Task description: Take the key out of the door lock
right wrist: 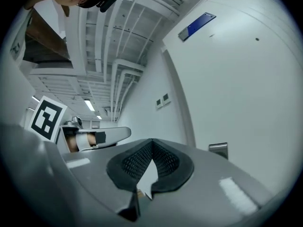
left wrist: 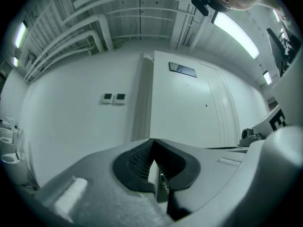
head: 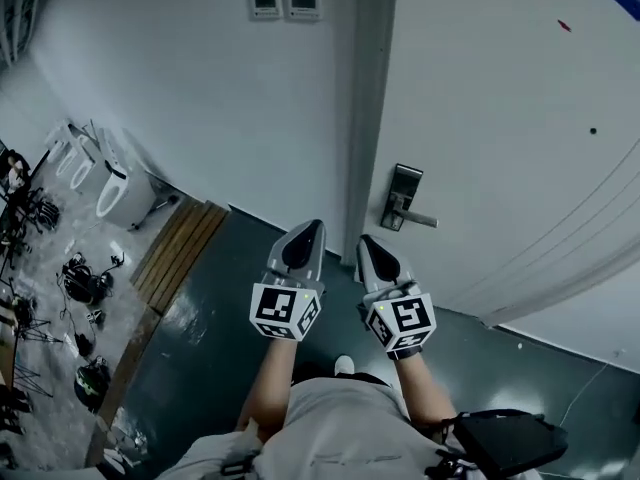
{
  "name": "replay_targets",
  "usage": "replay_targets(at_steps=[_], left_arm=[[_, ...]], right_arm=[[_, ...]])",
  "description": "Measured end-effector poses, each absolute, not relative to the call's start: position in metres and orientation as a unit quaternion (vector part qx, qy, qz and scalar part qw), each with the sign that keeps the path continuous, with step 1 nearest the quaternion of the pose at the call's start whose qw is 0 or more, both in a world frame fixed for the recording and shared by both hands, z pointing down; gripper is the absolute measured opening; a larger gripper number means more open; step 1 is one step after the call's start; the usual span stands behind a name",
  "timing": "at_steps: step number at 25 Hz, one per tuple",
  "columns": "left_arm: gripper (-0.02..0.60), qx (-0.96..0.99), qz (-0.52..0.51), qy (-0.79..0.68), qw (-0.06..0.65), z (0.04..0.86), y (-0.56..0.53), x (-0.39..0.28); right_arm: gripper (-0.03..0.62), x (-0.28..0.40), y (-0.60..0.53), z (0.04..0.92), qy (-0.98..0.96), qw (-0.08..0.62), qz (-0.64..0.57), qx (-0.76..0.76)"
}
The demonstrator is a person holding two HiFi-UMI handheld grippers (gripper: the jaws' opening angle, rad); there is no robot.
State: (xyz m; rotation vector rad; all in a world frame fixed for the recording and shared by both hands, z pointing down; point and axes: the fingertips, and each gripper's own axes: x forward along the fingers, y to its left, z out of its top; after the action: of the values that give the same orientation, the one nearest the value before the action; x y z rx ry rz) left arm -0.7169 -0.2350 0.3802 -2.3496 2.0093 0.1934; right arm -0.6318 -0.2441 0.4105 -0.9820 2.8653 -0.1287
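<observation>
Left tongs (head: 311, 227) and right tongs (head: 369, 241) closed, empty — door lock (head: 405, 198) ahead-right, apart

The door (head: 500, 118) is a smooth white panel with a soft satin sheen. Its lock plate (head: 407, 183) and lever (head: 422, 219) look like brushed metal, a dull grey. The wall (head: 180, 98) beside the door is matt white paint. Below the door the floor (head: 230, 298) is dark and glossy, throwing back light in patches. Well away from the door lies a slatted board (head: 182, 250) of bare, matt wood. The left tongs (head: 312, 226) and right tongs (head: 366, 240) have matt grey plastic shells, finely grained up close. Their pads (left wrist: 135, 161) are black, ribbed and rubbery-looking.
</observation>
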Motion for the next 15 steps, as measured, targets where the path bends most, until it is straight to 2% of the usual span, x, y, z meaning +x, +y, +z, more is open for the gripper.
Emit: replay_targets(at_steps=[7, 15], left_arm=[[0.0, -0.828, 0.053, 0.558, 0.01, 0.383, -0.318, -0.642], [0.0, -0.868, 0.042, 0.494, 0.009, 0.378, -0.384, -0.615]], right_arm=[[0.003, -0.564, -0.303, 0.427, 0.9, 0.045, -0.066, -0.429], [0.003, -0.551, -0.349, 0.433, 0.863, 0.05, -0.08, -0.496]])
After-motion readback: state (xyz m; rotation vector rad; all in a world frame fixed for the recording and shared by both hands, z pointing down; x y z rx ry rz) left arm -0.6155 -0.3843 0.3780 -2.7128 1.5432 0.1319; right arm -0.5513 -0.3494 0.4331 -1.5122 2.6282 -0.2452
